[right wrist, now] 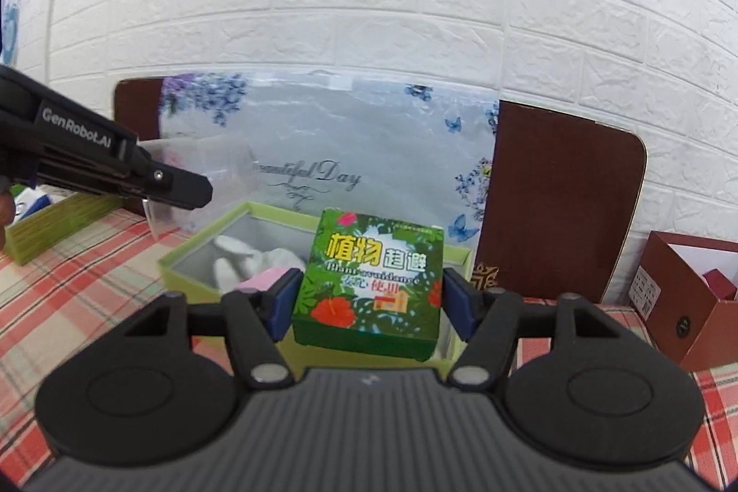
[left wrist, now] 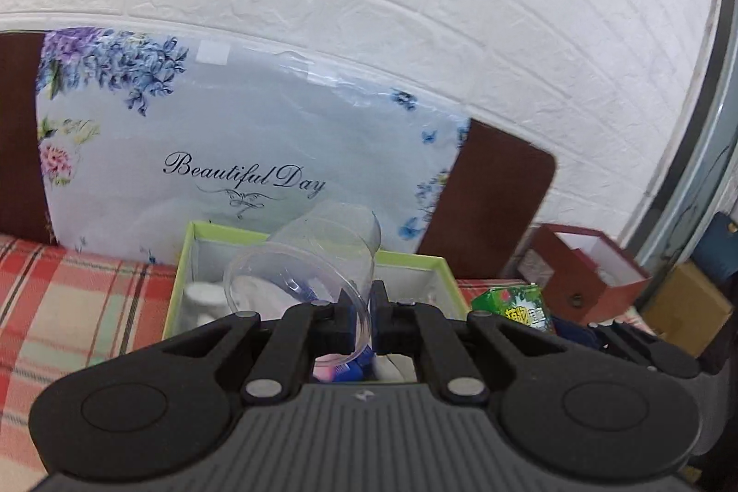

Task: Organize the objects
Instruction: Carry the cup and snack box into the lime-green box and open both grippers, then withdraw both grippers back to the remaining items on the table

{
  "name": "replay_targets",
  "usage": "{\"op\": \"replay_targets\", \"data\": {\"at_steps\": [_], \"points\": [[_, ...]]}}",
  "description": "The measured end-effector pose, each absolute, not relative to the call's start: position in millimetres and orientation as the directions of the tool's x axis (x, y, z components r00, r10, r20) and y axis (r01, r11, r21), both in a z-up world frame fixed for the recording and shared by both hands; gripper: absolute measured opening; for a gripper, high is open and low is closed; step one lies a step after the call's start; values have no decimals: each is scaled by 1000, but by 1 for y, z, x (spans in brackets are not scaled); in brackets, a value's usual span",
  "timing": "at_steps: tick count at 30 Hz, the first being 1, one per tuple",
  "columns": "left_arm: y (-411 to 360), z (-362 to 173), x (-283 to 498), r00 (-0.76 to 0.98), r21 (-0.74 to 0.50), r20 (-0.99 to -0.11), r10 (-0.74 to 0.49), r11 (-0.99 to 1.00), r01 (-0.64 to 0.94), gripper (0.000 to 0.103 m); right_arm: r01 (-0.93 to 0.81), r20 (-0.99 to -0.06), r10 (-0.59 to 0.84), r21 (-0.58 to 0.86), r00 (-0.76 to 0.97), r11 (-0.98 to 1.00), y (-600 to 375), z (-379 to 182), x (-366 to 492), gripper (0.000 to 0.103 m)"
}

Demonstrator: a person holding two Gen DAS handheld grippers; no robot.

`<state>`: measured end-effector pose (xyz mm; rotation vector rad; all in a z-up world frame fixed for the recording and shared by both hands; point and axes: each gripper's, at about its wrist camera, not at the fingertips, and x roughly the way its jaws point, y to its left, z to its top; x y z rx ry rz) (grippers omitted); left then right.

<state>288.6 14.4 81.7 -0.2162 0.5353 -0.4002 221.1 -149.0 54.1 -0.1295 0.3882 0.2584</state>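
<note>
From the left wrist, the left gripper (left wrist: 359, 319) pinches a clear cup (left wrist: 304, 261) by its rim above a green tray (left wrist: 177, 284) on the plaid cloth (left wrist: 69, 298), tray contents unclear, while from the right wrist the right gripper (right wrist: 369, 298) clamps a green box (right wrist: 369, 284) above that tray (right wrist: 184, 261) before the white brick wall (right wrist: 369, 8).
</note>
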Motion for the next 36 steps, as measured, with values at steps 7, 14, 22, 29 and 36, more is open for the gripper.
{"op": "replay_targets", "data": {"at_steps": [7, 14, 22, 29, 36], "points": [[9, 53, 338, 757, -294, -515, -403, 912, 286, 4, -255, -450, 200, -65, 870, 965, -147, 33, 289, 64], [13, 28, 359, 734, -314, -550, -398, 913, 260, 78, -294, -520, 234, -35, 821, 955, -144, 3, 326, 87], [23, 30, 337, 774, -283, -534, -340, 935, 215, 87, -311, -489, 244, -60, 838, 949, -141, -4, 313, 103], [30, 66, 289, 832, -261, -462, -309, 943, 205, 87, -290, -403, 249, -44, 881, 956, -150, 32, 281, 103], [33, 86, 217, 851, -243, -449, -273, 954, 177, 87, -301, -308, 287, 3, 907, 954, -170, 71, 221, 103]]}}
